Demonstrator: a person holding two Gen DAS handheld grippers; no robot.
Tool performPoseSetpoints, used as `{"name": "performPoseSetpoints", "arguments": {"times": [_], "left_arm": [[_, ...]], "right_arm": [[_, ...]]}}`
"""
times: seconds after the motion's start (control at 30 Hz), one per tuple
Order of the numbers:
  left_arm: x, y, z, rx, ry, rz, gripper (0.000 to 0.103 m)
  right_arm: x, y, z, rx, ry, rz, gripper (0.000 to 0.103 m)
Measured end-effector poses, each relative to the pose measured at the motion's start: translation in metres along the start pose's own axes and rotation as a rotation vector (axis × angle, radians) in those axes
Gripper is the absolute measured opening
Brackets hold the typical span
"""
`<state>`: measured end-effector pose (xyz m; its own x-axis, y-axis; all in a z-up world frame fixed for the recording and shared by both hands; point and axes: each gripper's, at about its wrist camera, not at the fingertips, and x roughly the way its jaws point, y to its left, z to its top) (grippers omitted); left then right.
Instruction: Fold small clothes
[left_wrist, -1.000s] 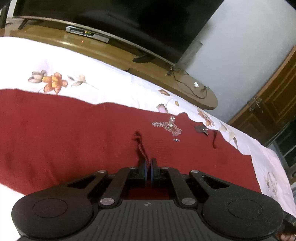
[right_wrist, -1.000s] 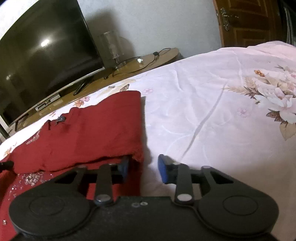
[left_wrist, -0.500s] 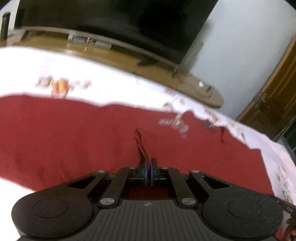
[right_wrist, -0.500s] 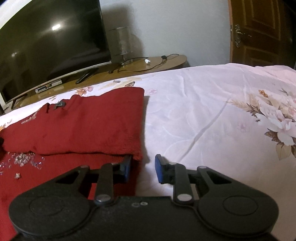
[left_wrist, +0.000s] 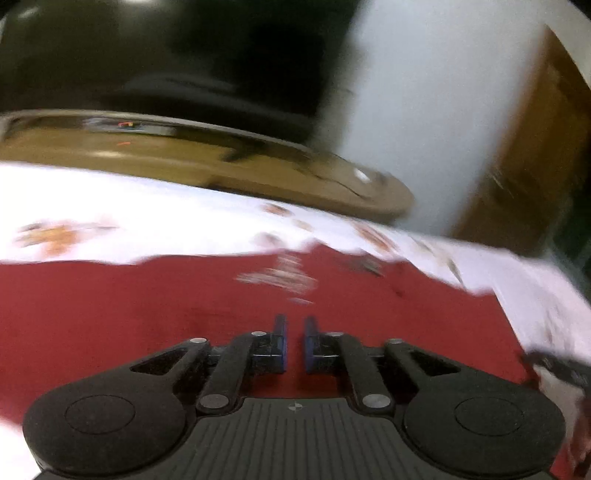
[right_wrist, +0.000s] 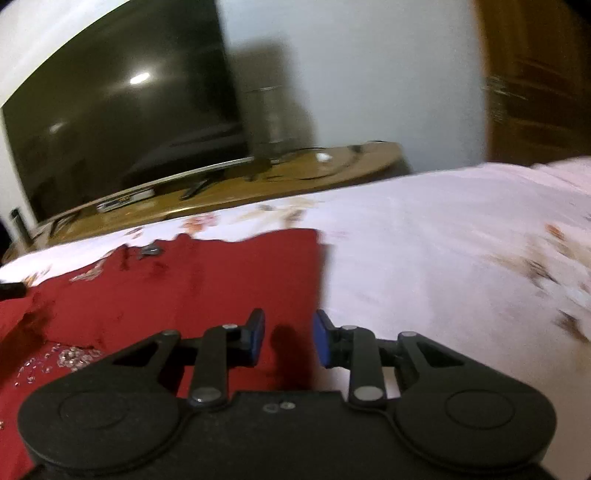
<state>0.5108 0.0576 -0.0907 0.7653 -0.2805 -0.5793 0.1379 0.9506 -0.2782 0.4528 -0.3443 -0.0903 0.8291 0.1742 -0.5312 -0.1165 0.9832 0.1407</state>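
A red knit garment (left_wrist: 147, 306) with a sequin motif (left_wrist: 280, 277) lies spread on the floral bedsheet (left_wrist: 147, 214). My left gripper (left_wrist: 294, 343) hovers over its middle. Its jaws are opening, with a narrow gap between the blue pads and no cloth in it. This view is smeared by motion. In the right wrist view the garment (right_wrist: 221, 280) is folded over, with sequins (right_wrist: 70, 356) on the lower layer. My right gripper (right_wrist: 288, 339) stands open above the garment's right edge, its jaws opening slightly, and the pads press on nothing.
The pale floral bedsheet (right_wrist: 443, 258) stretches out to the right of the garment. Beyond the bed stands a wooden TV unit (right_wrist: 295, 177) with a large dark television (right_wrist: 122, 129). A wooden door (right_wrist: 535, 92) is at the far right.
My left gripper was shut on a pinched ridge of red cloth; it has let go, its jaws have parted, and the view has swung. The right gripper shifted over the garment's edge and rolled level.
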Motion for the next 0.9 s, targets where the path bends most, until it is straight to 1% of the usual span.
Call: {"name": "performPoseSetpoints", "arguments": {"times": [0.03,0.07,0.1,0.13,0.17,0.2,0.23,0.27,0.3,0.37,0.4,0.43,0.5,0.6,0.67,0.73,0.83,0.9], "left_arm": [[0.013,-0.012,-0.003,0.030,0.005,0.008,0.056],[0.023,-0.018,-0.006,0.049,0.006,0.019,0.069],[0.028,-0.019,-0.010,0.066,0.010,0.032,0.067],[0.033,-0.017,-0.016,0.091,0.016,0.065,0.057],[0.029,-0.013,-0.018,0.094,-0.003,0.099,0.032],[0.025,-0.004,-0.017,0.071,-0.002,0.113,0.013],[0.017,0.009,-0.014,0.029,-0.007,0.133,0.009],[0.009,0.018,-0.011,0.026,-0.026,0.178,0.009],[0.001,0.027,-0.009,0.039,-0.050,0.227,0.009],[-0.008,0.047,-0.004,0.013,-0.065,0.242,0.009],[-0.010,0.056,0.001,-0.004,-0.069,0.244,0.009],[-0.011,0.064,0.006,-0.027,-0.073,0.233,0.009],[-0.005,0.076,0.012,-0.087,-0.048,0.180,0.009],[0.010,0.079,0.009,-0.115,0.000,0.115,0.009],[0.018,0.077,0.002,-0.133,0.009,0.113,0.010],[0.021,0.079,-0.004,-0.148,-0.009,0.108,0.010],[0.021,0.073,-0.009,-0.138,-0.020,0.124,0.010],[0.019,0.067,-0.011,-0.120,-0.029,0.129,0.005]], "right_arm": [[0.010,0.010,0.001,-0.051,0.013,0.003,0.029],[0.017,0.016,0.001,-0.090,0.019,-0.004,0.031],[0.025,0.021,0.001,-0.126,0.029,-0.010,0.031],[0.032,0.023,-0.001,-0.160,0.051,-0.029,0.028],[0.036,0.021,-0.003,-0.182,0.064,-0.053,0.028],[0.036,0.016,-0.003,-0.192,0.060,-0.076,0.029],[0.035,0.008,-0.003,-0.180,0.061,-0.080,0.038],[0.034,0.001,-0.002,-0.167,0.067,-0.084,0.042],[0.032,-0.006,-0.001,-0.156,0.073,-0.081,0.042],[0.026,-0.014,0.003,-0.125,0.064,-0.055,0.041],[0.023,-0.018,0.006,-0.101,0.040,-0.034,0.041],[0.023,-0.022,0.009,-0.077,0.025,-0.020,0.040],[0.030,-0.033,0.017,0.001,0.007,-0.014,0.040],[0.041,-0.042,0.026,0.076,-0.014,-0.014,0.039],[0.050,-0.050,0.031,0.131,-0.013,0.016,0.039],[0.061,-0.060,0.037,0.207,-0.005,0.056,0.043],[0.080,-0.072,0.040,0.289,0.029,0.098,0.047],[0.092,-0.074,0.039,0.318,0.062,0.130,0.047]]}}
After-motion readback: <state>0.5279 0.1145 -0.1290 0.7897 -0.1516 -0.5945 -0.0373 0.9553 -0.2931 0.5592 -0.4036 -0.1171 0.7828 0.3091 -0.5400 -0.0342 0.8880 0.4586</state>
